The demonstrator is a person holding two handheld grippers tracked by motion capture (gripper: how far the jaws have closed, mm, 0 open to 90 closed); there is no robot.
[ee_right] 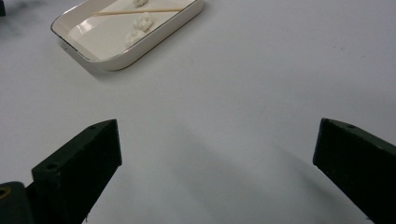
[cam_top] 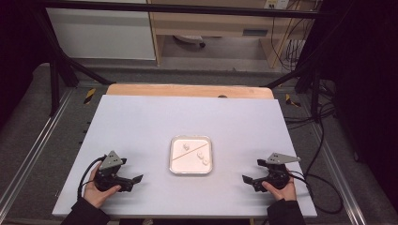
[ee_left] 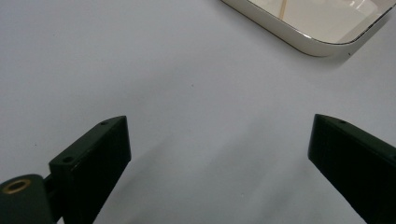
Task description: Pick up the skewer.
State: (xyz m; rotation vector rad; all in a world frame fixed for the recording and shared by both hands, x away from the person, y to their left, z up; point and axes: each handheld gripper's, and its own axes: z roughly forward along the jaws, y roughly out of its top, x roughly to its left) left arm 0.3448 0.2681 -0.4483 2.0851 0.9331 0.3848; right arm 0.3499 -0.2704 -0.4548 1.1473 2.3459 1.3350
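A shallow white tray point(cam_top: 172, 161) with a thin metallic rim sits in the middle of the white board. In it lie a thin wooden skewer point(cam_top: 190, 151), set diagonally, and three small white lumps point(cam_top: 200, 154). My left gripper point(cam_top: 135, 182) rests low at the near left, open and empty, jaws pointing right toward the tray. In the left gripper view its jaws point(ee_left: 219, 123) stand wide over bare board, with the tray corner point(ee_left: 308, 44) ahead. My right gripper point(cam_top: 251, 171) at the near right is open and empty too. Its own view point(ee_right: 217, 123) has the tray point(ee_right: 140, 53), skewer point(ee_right: 140, 11) and lumps point(ee_right: 143, 21) at the upper left.
The white board point(cam_top: 141, 122) lies on a wooden table whose far edge point(cam_top: 187, 90) shows at the back. Black frame posts point(cam_top: 55, 79) stand at both far corners. Cables point(cam_top: 324, 140) trail on the right. A cabinet point(cam_top: 101, 33) stands beyond the table.
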